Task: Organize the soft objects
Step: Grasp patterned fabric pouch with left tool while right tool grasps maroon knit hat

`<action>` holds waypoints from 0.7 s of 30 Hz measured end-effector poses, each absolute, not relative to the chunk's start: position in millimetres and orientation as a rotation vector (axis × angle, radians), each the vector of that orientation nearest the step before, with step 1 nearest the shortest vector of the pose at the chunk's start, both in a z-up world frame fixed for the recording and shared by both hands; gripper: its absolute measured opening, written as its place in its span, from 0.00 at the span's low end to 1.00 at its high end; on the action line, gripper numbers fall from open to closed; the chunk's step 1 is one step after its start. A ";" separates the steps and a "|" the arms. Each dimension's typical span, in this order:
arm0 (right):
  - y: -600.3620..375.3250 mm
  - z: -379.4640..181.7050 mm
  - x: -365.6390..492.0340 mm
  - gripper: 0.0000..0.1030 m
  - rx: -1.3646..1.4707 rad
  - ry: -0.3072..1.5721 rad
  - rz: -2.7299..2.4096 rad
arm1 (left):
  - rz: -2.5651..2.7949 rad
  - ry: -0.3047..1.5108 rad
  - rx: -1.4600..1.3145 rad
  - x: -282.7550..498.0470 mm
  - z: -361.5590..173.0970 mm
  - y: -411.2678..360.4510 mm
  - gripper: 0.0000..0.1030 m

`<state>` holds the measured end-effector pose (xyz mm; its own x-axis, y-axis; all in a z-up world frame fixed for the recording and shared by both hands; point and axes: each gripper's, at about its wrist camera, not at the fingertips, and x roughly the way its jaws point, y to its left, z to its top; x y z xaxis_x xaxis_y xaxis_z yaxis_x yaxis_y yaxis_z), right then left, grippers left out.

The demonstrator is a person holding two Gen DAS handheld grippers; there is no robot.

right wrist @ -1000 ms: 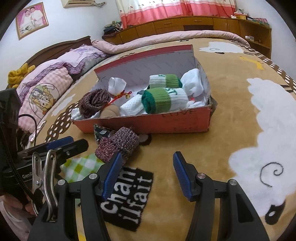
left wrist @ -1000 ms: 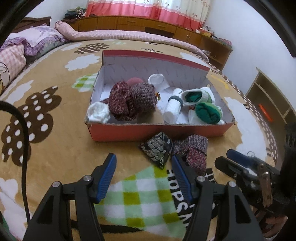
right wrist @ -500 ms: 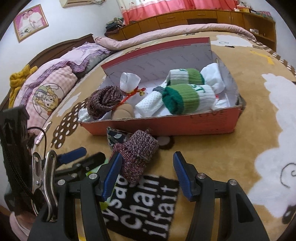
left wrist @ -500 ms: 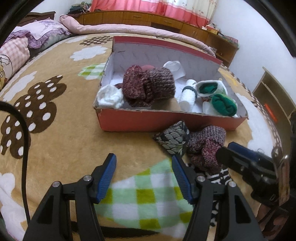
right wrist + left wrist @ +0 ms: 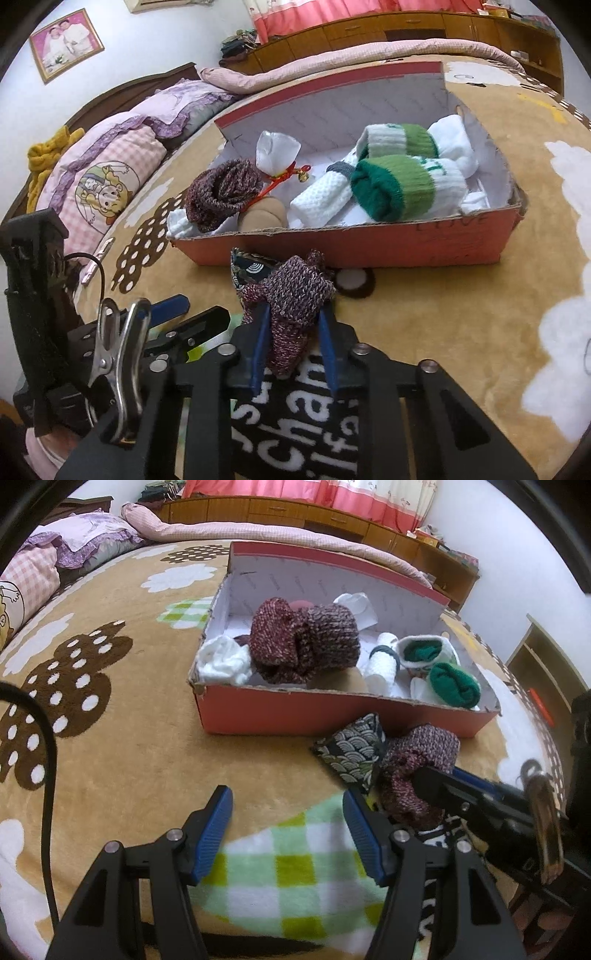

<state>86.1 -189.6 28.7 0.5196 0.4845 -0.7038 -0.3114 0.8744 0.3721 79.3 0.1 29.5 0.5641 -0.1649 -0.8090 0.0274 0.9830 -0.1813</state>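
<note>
Risk — the right tool [image 5: 293, 341] grips the maroon sock roll [image 5: 293, 295] low on its near end, so most of the roll sticks out past the fingertips. On a lift, the loose knit can unroll or slide out, because it is soft and compresses under the pads. A second risk is snagging: the patterned pouch [image 5: 251, 267] lies touching the roll on its left side and may drag along with it. The box [image 5: 369, 245] stands just beyond, with a raised, frayed front wall; a low carry could catch the roll on that edge.

Right tool: fingers narrowed and pressed against both sides of the roll, which rests on the bed blanket [image 5: 424, 314] in front of the box.

Left tool [image 5: 288, 834]: fingers wide apart, holding nothing — it hovers over the blanket, near the pouch [image 5: 351, 751] and roll [image 5: 417, 764], touching neither.

Inside the box lie another maroon roll [image 5: 221, 188], green-and-white rolls [image 5: 402, 184] and white items.
</note>
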 end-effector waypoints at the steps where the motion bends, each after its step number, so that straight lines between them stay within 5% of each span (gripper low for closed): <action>1: -192.5 30.9 84.4 0.24 0.206 0.896 0.471 | -0.119 0.966 -0.159 79.7 30.1 -0.5 0.64; 21: -253.8 30.4 70.6 0.24 0.260 0.866 0.399 | -0.149 0.965 -0.088 103.7 33.0 -51.6 0.63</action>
